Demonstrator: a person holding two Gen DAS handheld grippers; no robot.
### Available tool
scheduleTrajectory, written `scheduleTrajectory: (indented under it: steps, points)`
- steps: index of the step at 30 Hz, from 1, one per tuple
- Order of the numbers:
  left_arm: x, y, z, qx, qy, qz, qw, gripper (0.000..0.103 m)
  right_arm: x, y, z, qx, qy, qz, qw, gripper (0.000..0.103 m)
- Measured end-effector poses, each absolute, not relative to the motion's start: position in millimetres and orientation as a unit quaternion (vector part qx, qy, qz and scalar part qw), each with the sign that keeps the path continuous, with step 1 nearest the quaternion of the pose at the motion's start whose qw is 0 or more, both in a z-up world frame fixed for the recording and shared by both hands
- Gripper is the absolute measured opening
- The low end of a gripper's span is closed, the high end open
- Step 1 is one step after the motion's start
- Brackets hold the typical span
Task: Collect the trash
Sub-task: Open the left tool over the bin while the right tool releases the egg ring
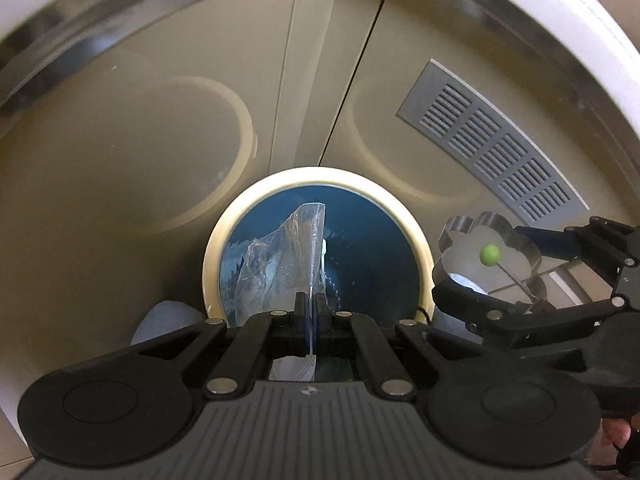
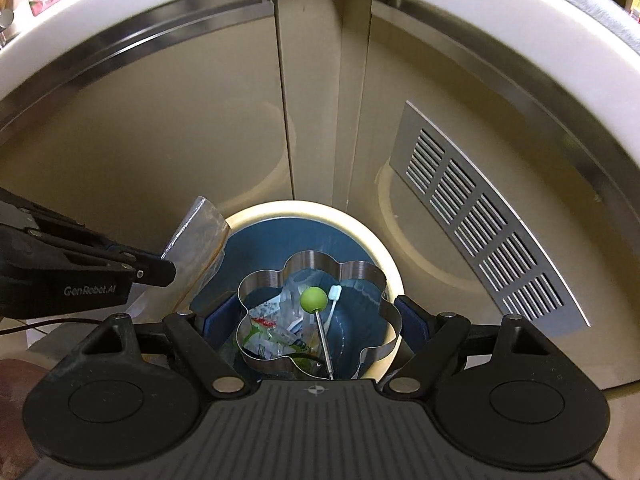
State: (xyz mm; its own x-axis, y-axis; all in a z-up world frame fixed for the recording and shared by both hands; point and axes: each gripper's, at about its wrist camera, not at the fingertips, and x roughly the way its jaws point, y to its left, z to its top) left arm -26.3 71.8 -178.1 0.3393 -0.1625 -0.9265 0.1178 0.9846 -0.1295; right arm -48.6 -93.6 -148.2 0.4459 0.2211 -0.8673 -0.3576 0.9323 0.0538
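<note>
A round bin with a cream rim [image 1: 211, 268] [image 2: 320, 207] and a blue liner stands on the floor below both grippers. My left gripper [image 1: 311, 300] [image 2: 160, 270] is shut on a clear plastic wrapper [image 1: 286, 256] [image 2: 200, 232], which sticks up over the bin's left side. My right gripper [image 2: 316, 316] [image 1: 490, 270] is shut on a flower-shaped metal ring [image 2: 276, 276] [image 1: 456, 226], its blue pads pressing both sides. The ring carries a thin rod topped by a green ball [image 2: 314, 299] [image 1: 489, 255]. Through the ring I see crumpled wrappers [image 2: 264, 328] lying in the bin.
Beige cabinet doors meet in a corner right behind the bin. A grey vent grille [image 2: 480, 232] [image 1: 500, 152] is set in the right-hand door. A white counter edge [image 2: 520, 20] runs overhead. A person's fingers [image 1: 616, 434] show at the lower right.
</note>
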Motion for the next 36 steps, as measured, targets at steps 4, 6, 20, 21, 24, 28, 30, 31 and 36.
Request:
scheduleTrajectory:
  steps: [4, 6, 20, 21, 24, 28, 30, 31, 36]
  points:
    - [-19, 70, -189, -0.015, 0.580, -0.083, 0.810, 0.001, -40, -91, -155, -0.067, 0.508, 0.173, 0.841, 0.085]
    - [-15, 70, -193, -0.014, 0.585, -0.082, 0.807, 0.001, -36, -90, -159, -0.065, 0.512, 0.173, 0.839, 0.085]
    - [10, 63, -219, -0.009, 0.610, -0.081, 0.788, 0.001, -13, -87, -178, -0.057, 0.533, 0.171, 0.826, 0.085]
    - [13, 64, -221, -0.011, 0.613, -0.081, 0.786, 0.001, -11, -86, -179, -0.056, 0.535, 0.171, 0.825, 0.085]
    - [21, 67, -229, -0.018, 0.621, -0.080, 0.780, 0.001, -7, -85, -181, -0.054, 0.541, 0.169, 0.822, 0.085]
    - [33, 69, -241, -0.030, 0.634, -0.085, 0.768, 0.001, 3, -86, -189, -0.044, 0.550, 0.166, 0.817, 0.085]
    - [39, 70, -250, -0.034, 0.641, -0.085, 0.762, 0.001, 8, -88, -193, -0.038, 0.554, 0.161, 0.816, 0.085]
    - [41, 70, -253, -0.033, 0.643, -0.086, 0.760, 0.001, 11, -88, -195, -0.032, 0.556, 0.157, 0.816, 0.085]
    - [49, 66, -275, -0.020, 0.657, -0.083, 0.749, 0.001, 27, -94, -210, 0.011, 0.570, 0.139, 0.810, 0.085]
